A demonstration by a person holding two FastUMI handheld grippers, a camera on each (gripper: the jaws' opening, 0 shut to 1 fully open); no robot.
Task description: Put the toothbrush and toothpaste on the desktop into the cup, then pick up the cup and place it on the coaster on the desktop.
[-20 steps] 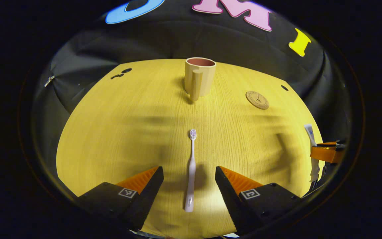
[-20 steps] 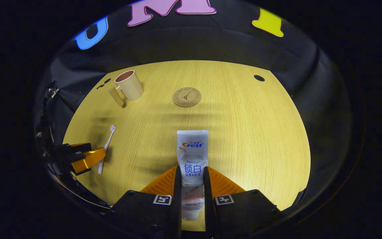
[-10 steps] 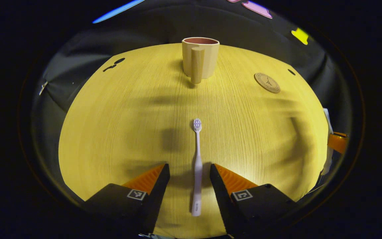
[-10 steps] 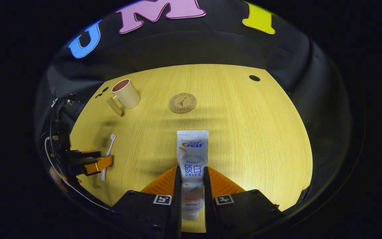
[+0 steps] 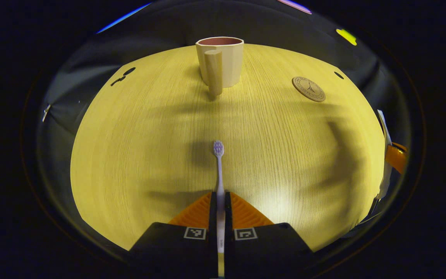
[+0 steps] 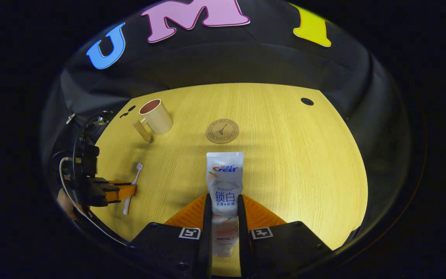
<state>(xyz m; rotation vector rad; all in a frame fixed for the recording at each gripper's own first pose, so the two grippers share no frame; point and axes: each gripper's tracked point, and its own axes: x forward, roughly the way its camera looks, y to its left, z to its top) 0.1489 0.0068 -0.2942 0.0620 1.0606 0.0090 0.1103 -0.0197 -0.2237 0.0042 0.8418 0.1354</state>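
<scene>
There are two grippers, one toothbrush, one toothpaste tube, one cup and one coaster on a single wooden desktop. In the left gripper view, the left gripper has its two fingers drawn narrow against the handle of the toothbrush, one on each side, so that it grips the brush; the bristle head points straight ahead of the fingertips, away from the camera, and the end of the handle runs back between the fingers towards the lens. The cup stands upright well ahead of that gripper, a little left of its line, with its handle turned towards the camera. The coaster lies flat ahead and to the right, apart from the cup. At the far right edge of this view the right gripper shows with the tube held in it. In the right gripper view, the right gripper is clamped on the lower body of the toothpaste, both fingers pressing its sides; the flat crimped end of the tube sticks out forward beyond the tips. The coaster lies straight ahead of the tube, just beyond its end and not touching it, and the cup stands farther off to the front left, while the left gripper with the toothbrush sits at the left edge.
</scene>
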